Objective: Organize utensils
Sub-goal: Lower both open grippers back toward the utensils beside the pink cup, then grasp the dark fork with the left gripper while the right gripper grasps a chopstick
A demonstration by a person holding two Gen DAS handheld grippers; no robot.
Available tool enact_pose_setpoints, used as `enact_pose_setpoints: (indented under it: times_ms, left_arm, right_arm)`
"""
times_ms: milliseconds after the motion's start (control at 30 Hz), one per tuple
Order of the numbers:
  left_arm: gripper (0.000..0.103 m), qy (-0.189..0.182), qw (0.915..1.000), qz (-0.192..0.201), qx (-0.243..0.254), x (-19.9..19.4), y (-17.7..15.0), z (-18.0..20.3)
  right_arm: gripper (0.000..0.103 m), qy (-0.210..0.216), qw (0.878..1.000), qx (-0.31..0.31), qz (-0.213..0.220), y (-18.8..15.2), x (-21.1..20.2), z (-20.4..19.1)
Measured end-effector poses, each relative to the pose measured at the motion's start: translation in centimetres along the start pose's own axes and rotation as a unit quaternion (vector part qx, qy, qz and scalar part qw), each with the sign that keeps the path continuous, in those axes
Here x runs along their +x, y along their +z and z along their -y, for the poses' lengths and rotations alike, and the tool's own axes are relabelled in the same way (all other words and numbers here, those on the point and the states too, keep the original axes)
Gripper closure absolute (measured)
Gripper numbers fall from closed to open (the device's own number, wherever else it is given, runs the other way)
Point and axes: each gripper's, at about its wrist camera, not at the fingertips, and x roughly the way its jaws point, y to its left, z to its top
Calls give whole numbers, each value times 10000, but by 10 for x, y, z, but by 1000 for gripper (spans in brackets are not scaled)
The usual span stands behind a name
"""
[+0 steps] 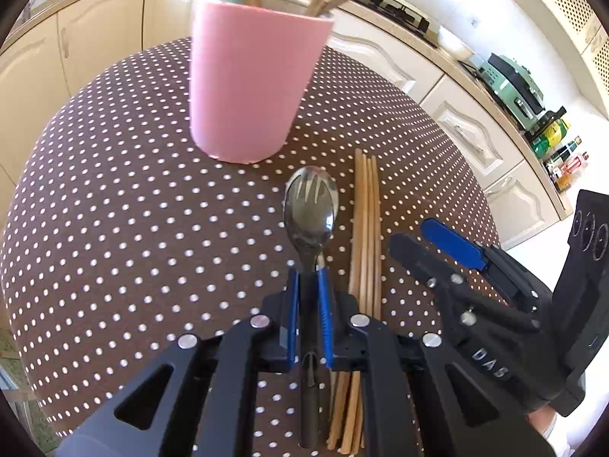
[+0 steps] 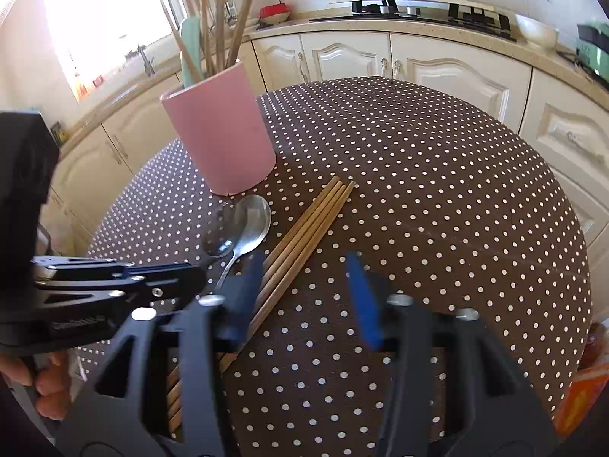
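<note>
A metal spoon (image 1: 310, 205) lies on the dotted tablecloth in front of a pink cup (image 1: 247, 80) that holds chopsticks and a green utensil. My left gripper (image 1: 308, 278) is shut on the spoon's handle. Several wooden chopsticks (image 1: 365, 221) lie side by side just right of the spoon. In the right wrist view my right gripper (image 2: 304, 266) stands open low over the table. Its left finger is above the chopsticks (image 2: 316, 217) and its pads press on nothing. The spoon (image 2: 247, 221), the cup (image 2: 220, 133) and the left gripper (image 2: 194, 270) lie to its left.
The brown, white-dotted tablecloth (image 2: 418, 190) covers a round table. Cream kitchen cabinets (image 2: 449, 72) with a hob and a steel pot run behind it. An orange packet (image 2: 582, 392) sits at the table's right edge. A person's hand (image 2: 49, 384) holds the left gripper.
</note>
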Motion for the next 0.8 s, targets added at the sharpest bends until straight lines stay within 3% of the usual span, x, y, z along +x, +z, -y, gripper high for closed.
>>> enact_pose_setpoints:
  times_ms: [433, 800]
  left_arm:
    - [93, 224, 9994, 195, -167, -20, -5, -20]
    - [93, 473, 9986, 82, -224, 0, 10, -8]
  right_arm:
    - [55, -398, 9974, -277, -535, -9, 17, -13]
    - [59, -502, 9872, -750, -1317, 9, 24, -15]
